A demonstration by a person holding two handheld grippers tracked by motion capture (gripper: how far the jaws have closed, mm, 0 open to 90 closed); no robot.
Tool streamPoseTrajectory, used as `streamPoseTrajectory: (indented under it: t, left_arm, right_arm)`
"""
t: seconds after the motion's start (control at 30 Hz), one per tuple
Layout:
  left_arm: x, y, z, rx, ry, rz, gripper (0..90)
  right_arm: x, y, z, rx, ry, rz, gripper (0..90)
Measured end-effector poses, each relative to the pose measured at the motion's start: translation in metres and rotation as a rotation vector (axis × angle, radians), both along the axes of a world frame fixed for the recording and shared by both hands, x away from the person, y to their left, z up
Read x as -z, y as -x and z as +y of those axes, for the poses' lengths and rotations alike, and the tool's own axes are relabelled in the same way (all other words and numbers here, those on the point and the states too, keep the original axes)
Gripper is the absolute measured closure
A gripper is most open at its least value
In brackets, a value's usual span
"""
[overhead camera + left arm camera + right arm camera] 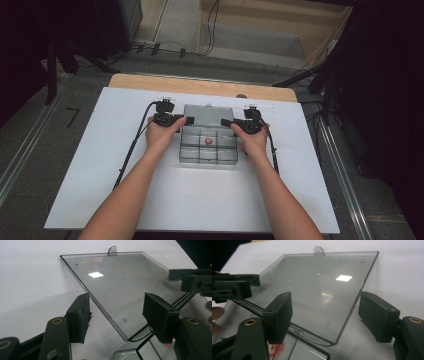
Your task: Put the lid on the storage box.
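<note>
Clear compartment box (pixel 207 145) sits mid-frame in the high view on white table (pixel 90 165), lid (pixel 208 116) open and lying back toward frame top. Small red item (pixel 208 141) in a center compartment. Left gripper (pixel 186 120) at lid's left edge, jaws spread w/ the edge between them, pads not touching. Right gripper (pixel 225 121) at lid's right edge, jaws likewise apart, straddling the edge w/o contact.
</note>
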State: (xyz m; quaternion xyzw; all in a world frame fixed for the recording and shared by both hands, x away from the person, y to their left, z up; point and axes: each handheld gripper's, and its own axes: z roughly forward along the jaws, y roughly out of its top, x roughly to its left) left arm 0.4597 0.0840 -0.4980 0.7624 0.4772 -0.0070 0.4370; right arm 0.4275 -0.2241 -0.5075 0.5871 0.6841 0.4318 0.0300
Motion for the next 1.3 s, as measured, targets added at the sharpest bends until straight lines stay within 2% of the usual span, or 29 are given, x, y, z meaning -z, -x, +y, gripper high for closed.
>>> streamPoseTrajectory:
  t: [0.07,0.27,0.43,0.53,0.6,0.73,0.93,1.07,1.3]
  left_arm:
    - [0.000,0.000,0.000,-0.001,0.002,0.003,37.7]
    - [0.002,-0.001,0.000,-0.005,0.024,0.030,35.6]
    - [0.002,-0.001,0.000,-0.004,0.025,0.025,36.0]
    - [0.003,-0.002,-0.001,0.023,0.072,0.043,40.0]
    - [0.001,0.000,-0.004,0.025,0.063,0.015,41.6]
    - [-0.001,0.002,-0.005,0.029,0.060,-0.017,45.7]
    - [-0.008,0.006,-0.005,0.039,0.042,-0.076,52.4]
    - [-0.009,0.010,-0.002,0.044,0.054,-0.119,57.9]
    - [-0.010,0.015,0.001,0.063,0.065,-0.175,62.3]
  right_arm:
    - [0.002,-0.001,0.002,-0.002,-0.007,0.020,26.4]
    - [0.006,-0.006,0.003,-0.012,-0.085,0.083,27.6]
    - [0.006,-0.006,0.001,-0.028,-0.097,0.079,30.1]
    - [0.005,-0.005,0.000,-0.040,-0.095,0.052,33.5]
    - [0.003,-0.003,0.000,-0.044,-0.080,0.025,36.3]
    - [-0.002,0.000,-0.002,-0.057,-0.054,-0.027,42.6]
    - [-0.005,0.005,-0.005,-0.051,-0.047,-0.085,50.3]
    - [-0.009,0.013,-0.002,-0.048,0.014,-0.156,51.5]
    - [-0.011,0.021,-0.004,-0.074,0.057,-0.227,57.9]
